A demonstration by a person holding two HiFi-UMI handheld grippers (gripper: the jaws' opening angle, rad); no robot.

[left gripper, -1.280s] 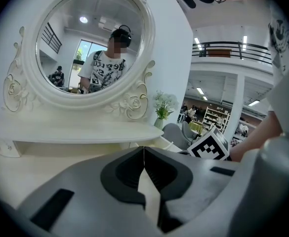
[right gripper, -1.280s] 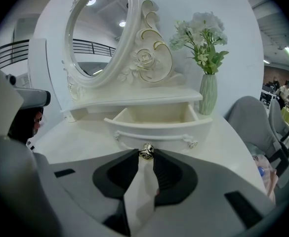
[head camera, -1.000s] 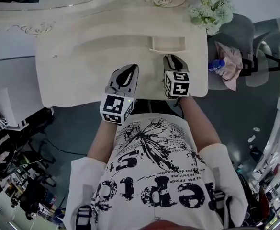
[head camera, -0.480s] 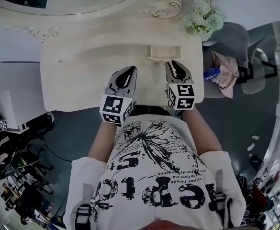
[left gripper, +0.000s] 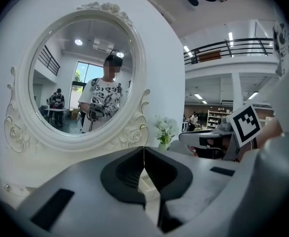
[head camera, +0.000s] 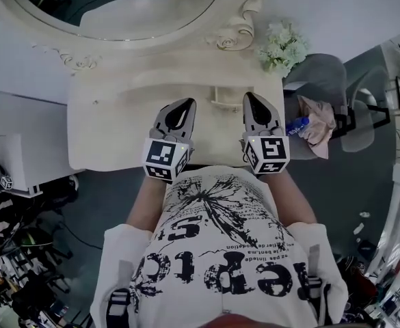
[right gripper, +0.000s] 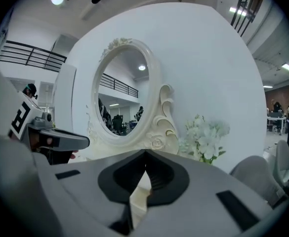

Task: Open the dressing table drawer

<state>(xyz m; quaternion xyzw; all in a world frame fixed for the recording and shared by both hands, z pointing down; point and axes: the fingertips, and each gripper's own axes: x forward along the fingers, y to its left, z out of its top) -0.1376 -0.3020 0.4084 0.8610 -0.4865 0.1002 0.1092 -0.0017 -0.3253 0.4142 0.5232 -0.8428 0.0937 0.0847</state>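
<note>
The cream dressing table (head camera: 111, 128) stands below me, and a small drawer (head camera: 225, 98) juts out of its raised back tier, between my two grippers. My left gripper (head camera: 185, 103) hovers over the tabletop just left of the drawer, shut with nothing in it. In the left gripper view its tips (left gripper: 144, 149) meet in front of the oval mirror (left gripper: 80, 78). My right gripper (head camera: 249, 96) hangs just right of the drawer, apart from it. It is shut and empty, with the tips (right gripper: 145, 154) touching.
White flowers (head camera: 282, 46) stand at the table's back right corner. A grey chair (head camera: 333, 74) to the right holds a pink cloth (head camera: 317, 127) and a blue bottle (head camera: 297, 124). Cluttered floor and gear (head camera: 15, 238) lie to the left. The ornate mirror frame (head camera: 237, 33) rises behind the drawer.
Both grippers have risen from the table's front edge, the right one more. The right gripper's jaws have closed on nothing. The mirror has come further into the head view.
</note>
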